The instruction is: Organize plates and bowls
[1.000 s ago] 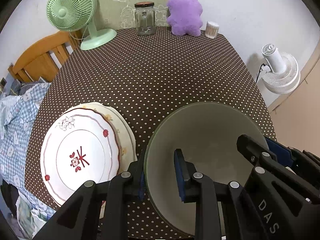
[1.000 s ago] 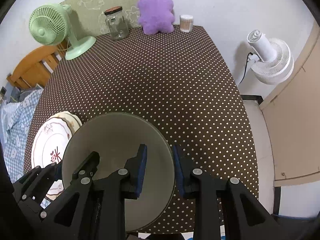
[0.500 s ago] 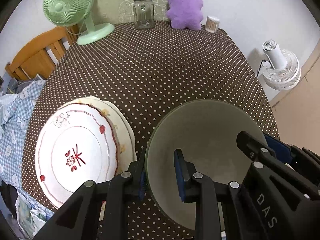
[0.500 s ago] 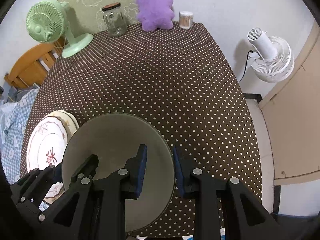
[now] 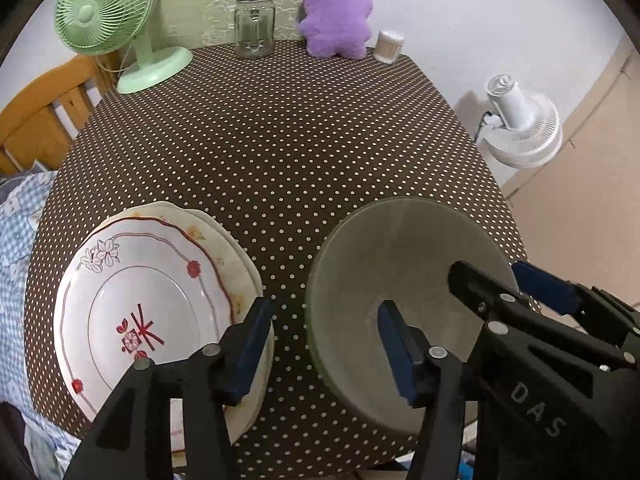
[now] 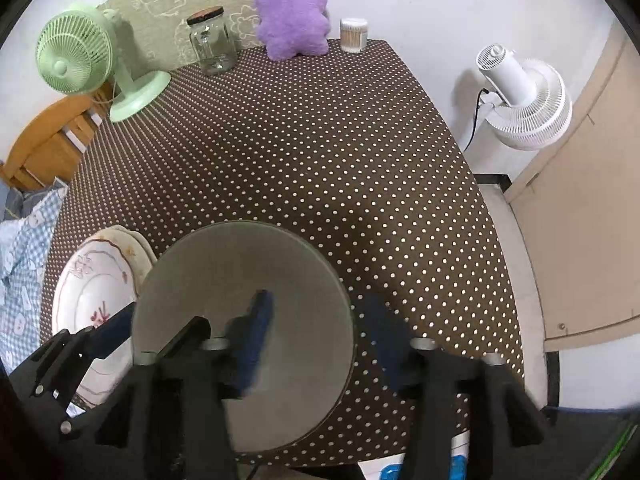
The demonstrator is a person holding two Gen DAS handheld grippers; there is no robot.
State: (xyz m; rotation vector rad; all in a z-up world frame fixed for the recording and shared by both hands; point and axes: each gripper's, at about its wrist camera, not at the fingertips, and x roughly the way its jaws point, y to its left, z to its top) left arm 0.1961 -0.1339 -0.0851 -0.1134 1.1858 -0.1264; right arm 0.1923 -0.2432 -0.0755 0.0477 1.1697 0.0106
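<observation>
The grey-green bowl sits on the polka-dot tablecloth near its front edge, and both tools straddle its rim. The left gripper has just been opening: its jaws now stand apart, one blue pad outside the bowl's left wall and over the edge of the plates, the other pad inside the bowl. The rim passes between them, and neither pad presses on it. The right gripper has also just been opening; in its own view its fingers are blurred, one finger inside the bowl and the other outside the right wall over the cloth, with the rim between them and clear of both. In the left wrist view the right gripper's fingers show at the bowl's far right rim, likewise parted.

Just left of the left gripper's outer finger lies the stack of plates: a white plate with a red flower mark and a scalloped red line on top, a cream one beneath it, its edge peeking out. Bowl and plates sit close, a narrow strip of cloth between them.

Well beyond the fingertips, along the table's far edge, stand a green fan, a glass jar with a dark lid, a purple plush toy and a small cotton-swab container. Off the table to the right stands a white fan; to the left, a wooden chair and blue checked cloth.
</observation>
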